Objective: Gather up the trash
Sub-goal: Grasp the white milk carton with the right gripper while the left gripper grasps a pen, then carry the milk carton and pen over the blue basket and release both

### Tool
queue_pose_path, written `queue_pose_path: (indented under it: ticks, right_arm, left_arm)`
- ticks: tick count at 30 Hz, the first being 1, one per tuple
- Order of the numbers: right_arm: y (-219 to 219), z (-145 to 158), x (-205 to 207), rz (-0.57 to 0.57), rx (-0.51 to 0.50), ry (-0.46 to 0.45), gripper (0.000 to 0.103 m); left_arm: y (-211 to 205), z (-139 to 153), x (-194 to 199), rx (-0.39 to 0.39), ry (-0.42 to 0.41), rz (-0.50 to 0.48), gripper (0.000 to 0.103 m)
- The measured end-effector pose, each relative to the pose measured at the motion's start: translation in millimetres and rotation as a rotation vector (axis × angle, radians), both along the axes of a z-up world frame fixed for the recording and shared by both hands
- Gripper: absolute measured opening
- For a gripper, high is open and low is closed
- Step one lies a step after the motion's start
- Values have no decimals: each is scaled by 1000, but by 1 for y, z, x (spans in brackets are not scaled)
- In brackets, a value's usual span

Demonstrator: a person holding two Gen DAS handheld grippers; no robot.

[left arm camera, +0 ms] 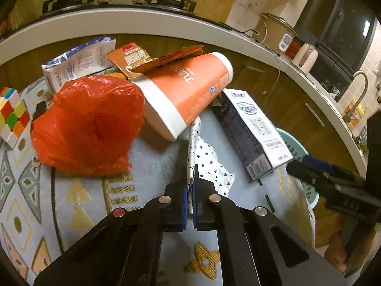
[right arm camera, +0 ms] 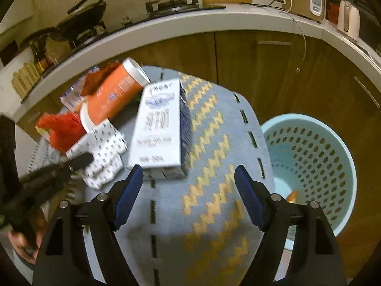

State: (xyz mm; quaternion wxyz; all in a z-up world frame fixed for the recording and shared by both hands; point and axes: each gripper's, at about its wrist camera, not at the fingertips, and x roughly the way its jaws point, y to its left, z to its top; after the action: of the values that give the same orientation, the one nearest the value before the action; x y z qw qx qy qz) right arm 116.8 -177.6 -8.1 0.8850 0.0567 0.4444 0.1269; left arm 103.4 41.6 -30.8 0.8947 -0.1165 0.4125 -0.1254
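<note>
Through my left wrist camera, my left gripper (left arm camera: 189,186) is pinching the near edge of the polka-dot wrapper (left arm camera: 209,164) on the patterned mat (left arm camera: 78,205), jaws clamped on the thin sheet. The wrapper's far end is lying under the orange paper cup (left arm camera: 185,93), so lifting could drag that cup or tear the sheet, I'd judge. The red plastic bag (left arm camera: 88,124) is slumping towards the mat's left edge. Through my right wrist camera, my right gripper (right arm camera: 189,186) is hovering wide and empty, just short of the milk carton (right arm camera: 159,128) mid-mat. The blue laundry-style basket (right arm camera: 316,157) is standing past the mat's right edge, holding one orange scrap (right arm camera: 292,195).
</note>
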Motion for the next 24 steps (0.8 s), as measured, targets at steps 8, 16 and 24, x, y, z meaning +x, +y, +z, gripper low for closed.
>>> queue_pose_path:
  ticks: [8,16,24]
  right_arm:
    - [38,-1,35,23,-29,4,75]
    - [58,-21,59,21,-113,59,64]
    - [44,-15,48,10,-98,13,57]
  left_arm:
    - [1,7,-12,16,-33,34,1]
    - [2,7,-14,14,-40,38,1]
    - [-8,15,-18,9,-65,32,0]
